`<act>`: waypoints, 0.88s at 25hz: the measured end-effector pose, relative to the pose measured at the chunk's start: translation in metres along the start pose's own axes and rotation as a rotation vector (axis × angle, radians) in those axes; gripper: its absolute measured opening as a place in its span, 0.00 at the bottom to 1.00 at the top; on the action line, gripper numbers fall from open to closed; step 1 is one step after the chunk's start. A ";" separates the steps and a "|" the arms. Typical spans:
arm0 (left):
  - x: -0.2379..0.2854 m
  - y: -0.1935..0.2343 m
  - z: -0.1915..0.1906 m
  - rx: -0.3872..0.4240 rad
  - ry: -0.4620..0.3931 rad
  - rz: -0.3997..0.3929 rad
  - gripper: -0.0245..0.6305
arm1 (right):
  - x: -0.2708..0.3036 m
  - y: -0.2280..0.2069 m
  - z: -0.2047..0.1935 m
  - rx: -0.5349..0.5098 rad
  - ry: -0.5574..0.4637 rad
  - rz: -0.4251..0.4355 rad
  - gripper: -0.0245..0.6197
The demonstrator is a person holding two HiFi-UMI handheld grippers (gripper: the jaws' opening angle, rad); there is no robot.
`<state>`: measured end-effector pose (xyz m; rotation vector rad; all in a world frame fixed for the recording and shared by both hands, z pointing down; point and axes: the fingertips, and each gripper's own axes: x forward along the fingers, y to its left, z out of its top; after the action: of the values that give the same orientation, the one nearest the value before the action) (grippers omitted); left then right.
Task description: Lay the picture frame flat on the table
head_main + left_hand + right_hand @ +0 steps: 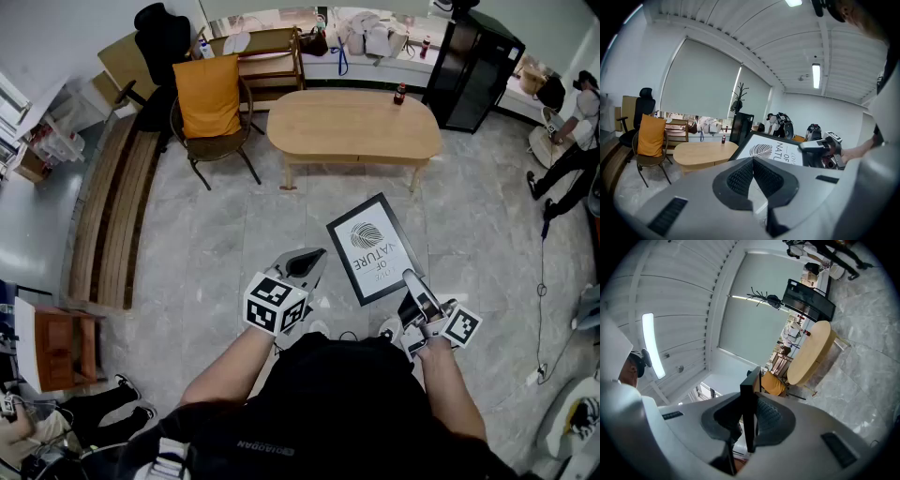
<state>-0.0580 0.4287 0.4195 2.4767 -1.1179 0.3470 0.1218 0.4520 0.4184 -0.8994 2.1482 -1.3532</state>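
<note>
The picture frame (375, 248) hung tilted in the air over bare floor (234, 234), well short of the table (352, 122), with open room on all sides. The right gripper (412, 279) reached forward and was clamped on the frame's near lower edge. The left gripper (305, 265) was held level just beside it, jaws together on nothing.

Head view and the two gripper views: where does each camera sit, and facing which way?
Head view: on the person's head, looking down at floor, picture frame and table; forearms, left tool and right tool show.
Left gripper view: rides the left tool, faces the table; its shut jaws show.
Right gripper view: rides the right tool, rolled sideways; jaws clamp the frame's edge.
Shared: all three show frame and table.
</note>
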 end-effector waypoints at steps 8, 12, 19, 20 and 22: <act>0.000 0.005 -0.002 0.002 0.005 -0.011 0.04 | 0.003 0.000 -0.005 0.003 -0.010 -0.009 0.13; 0.001 0.007 -0.003 -0.001 0.004 -0.017 0.04 | 0.005 0.000 -0.006 -0.003 -0.013 -0.013 0.13; -0.013 0.026 -0.022 -0.034 0.029 0.006 0.04 | 0.013 -0.005 -0.011 0.027 -0.042 -0.029 0.13; -0.013 0.029 -0.025 -0.043 0.035 0.012 0.04 | 0.015 -0.006 -0.011 0.030 -0.039 -0.029 0.13; -0.014 0.035 -0.029 -0.064 0.045 0.022 0.04 | 0.020 -0.006 -0.010 0.039 -0.027 -0.025 0.13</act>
<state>-0.0953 0.4300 0.4494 2.3913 -1.1213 0.3657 0.1034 0.4423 0.4280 -0.9272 2.0903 -1.3822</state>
